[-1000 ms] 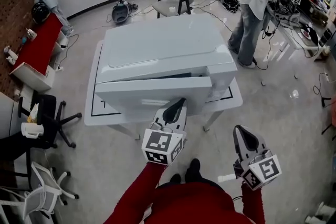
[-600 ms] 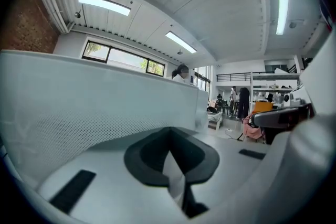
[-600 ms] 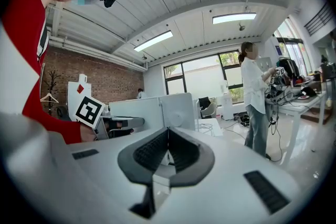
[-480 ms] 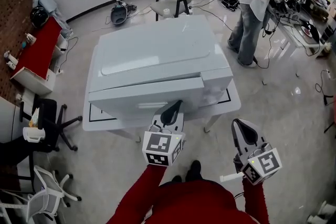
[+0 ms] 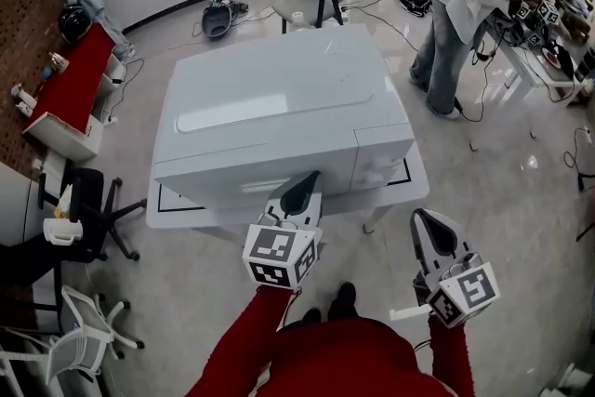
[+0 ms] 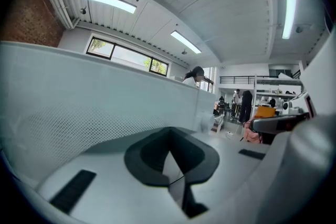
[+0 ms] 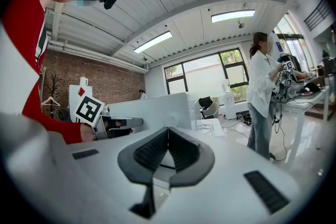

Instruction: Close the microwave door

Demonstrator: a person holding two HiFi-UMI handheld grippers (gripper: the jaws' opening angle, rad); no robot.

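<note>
Your left claw (image 5: 299, 192) is the one that matters here. Its jaws are pressed together with nothing between them, and its tip sits at the near face of the microwave door (image 5: 251, 165), a little right of the door's middle. From the head view I cannot tell whether it presses on the panel or stops just short of it. In the left gripper view the door's dotted window fills the left side, very close. The door lies straight beyond that claw, on its far side, so any last push goes away from you, square to the panel.

The door's long axis runs left to right across the near side of the microwave (image 5: 279, 93). It looks flush with the control panel (image 5: 383, 155) at its right end, and no gap shows along its top edge. I judge the door shut or nearly so, and a firm press until it latches is all that may remain.

The microwave stands on the white table (image 5: 409, 186) and covers most of it. With the door across the front the cavity is hidden, so you cannot see whether anything is inside.

Your right claw (image 5: 430, 234) is likewise pinched together and empty. It is held near you and to the right, over the floor, well apart from the microwave. The left claw is clearly the nearer one.
</note>
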